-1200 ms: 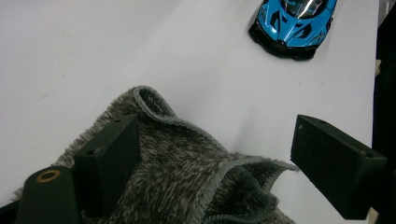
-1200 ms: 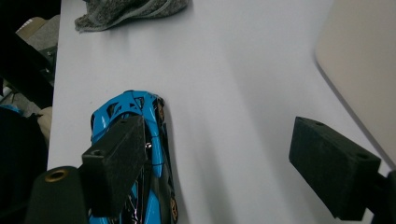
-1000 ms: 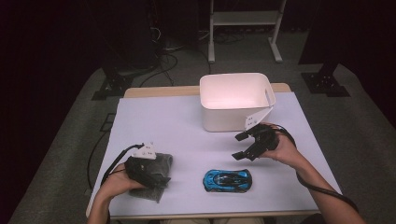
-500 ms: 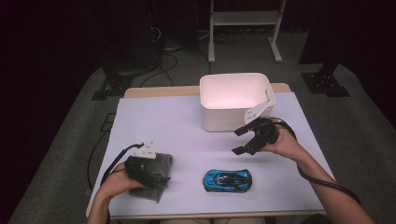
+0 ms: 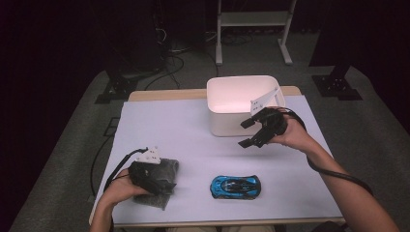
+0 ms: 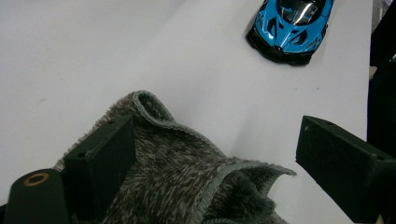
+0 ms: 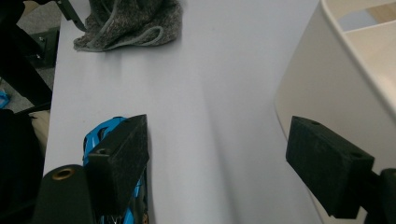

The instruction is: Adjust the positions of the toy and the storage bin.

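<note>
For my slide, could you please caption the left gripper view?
Open left gripper straddling a crumpled grey fleece cloth on the white table, blue toy car beyond.

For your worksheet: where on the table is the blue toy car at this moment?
In the high view the blue toy car sits near the table's front edge, right of the grey cloth under the left gripper and in front of the white bin.

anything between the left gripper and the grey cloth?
Nothing visible. The left gripper is already over the grey cloth, its jaws open either side of a raised fold. The blue toy car lies apart, farther along the table.
</note>
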Demonstrator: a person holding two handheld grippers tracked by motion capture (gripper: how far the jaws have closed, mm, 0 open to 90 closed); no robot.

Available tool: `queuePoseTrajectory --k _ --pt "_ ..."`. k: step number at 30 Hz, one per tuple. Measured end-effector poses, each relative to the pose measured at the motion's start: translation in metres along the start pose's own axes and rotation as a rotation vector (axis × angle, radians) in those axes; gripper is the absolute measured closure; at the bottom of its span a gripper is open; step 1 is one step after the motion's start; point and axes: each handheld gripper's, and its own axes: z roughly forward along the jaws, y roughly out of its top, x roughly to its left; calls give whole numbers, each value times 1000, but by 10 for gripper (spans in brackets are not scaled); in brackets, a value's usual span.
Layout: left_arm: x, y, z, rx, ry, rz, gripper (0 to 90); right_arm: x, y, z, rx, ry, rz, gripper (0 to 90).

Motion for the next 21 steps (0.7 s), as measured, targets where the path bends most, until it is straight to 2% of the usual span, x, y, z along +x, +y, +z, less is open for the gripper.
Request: queuePoseTrajectory --k 6,14,21 --pt "2 -1 -1 -6 0 -4 111 -9 15 -9 8 -24 -20 212" --pt "2 -1 -3 -11 1 -7 109 -27 30 -13 33 -59 -44 218" --pt "3 -4 -4 -10 0 -21 109 -45 33 -9 56 -55 -16 241"
